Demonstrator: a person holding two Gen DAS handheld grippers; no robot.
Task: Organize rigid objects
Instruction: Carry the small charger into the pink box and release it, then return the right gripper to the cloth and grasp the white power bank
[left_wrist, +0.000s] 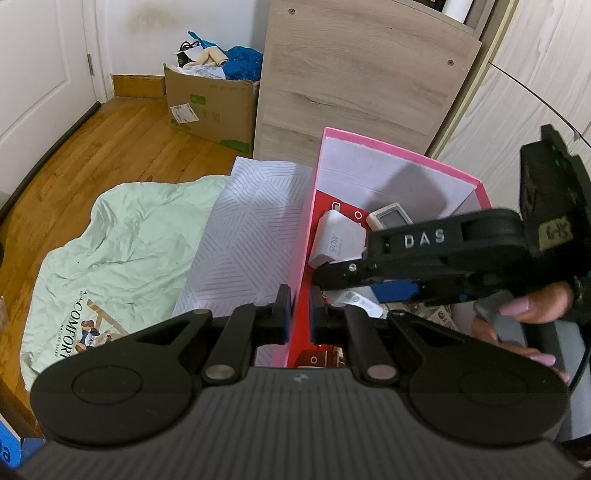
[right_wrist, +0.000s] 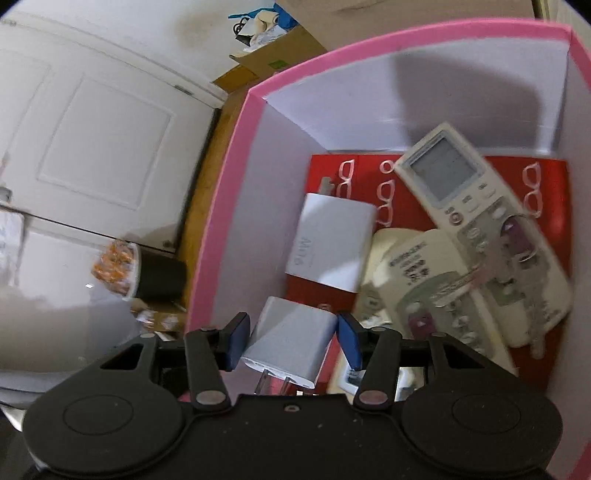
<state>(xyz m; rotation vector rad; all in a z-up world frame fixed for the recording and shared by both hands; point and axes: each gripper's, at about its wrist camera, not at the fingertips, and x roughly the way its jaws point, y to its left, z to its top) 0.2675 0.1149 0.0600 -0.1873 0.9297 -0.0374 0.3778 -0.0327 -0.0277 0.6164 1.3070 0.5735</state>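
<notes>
While the left gripper (left_wrist: 298, 314) pinches the pink box's (left_wrist: 302, 236) near wall between nearly shut jaws, apparently to keep it steady and open to the other hand, the right gripper (right_wrist: 293, 341) reaches down into it with a white charger block (right_wrist: 291, 341) between its blue pads. Those jaws stand at a middling width with the block filling the gap; the pads look to be on its sides, though the picture is blurred enough that a loosening grip cannot be ruled out. Its prongs point back toward the camera, so it would go in flat-end first. Already in the box, on a red card printed with spectacles (right_wrist: 369, 177), lie another white charger (right_wrist: 330, 245) and two pale remote controls (right_wrist: 476, 206), one partly across the other. Free floor shows near the left wall below the held block, which is probably why the hand comes in on that side. From the left wrist view, the box stands beside a patterned pillow (left_wrist: 240, 236) and a green bedding bag (left_wrist: 122, 254).
</notes>
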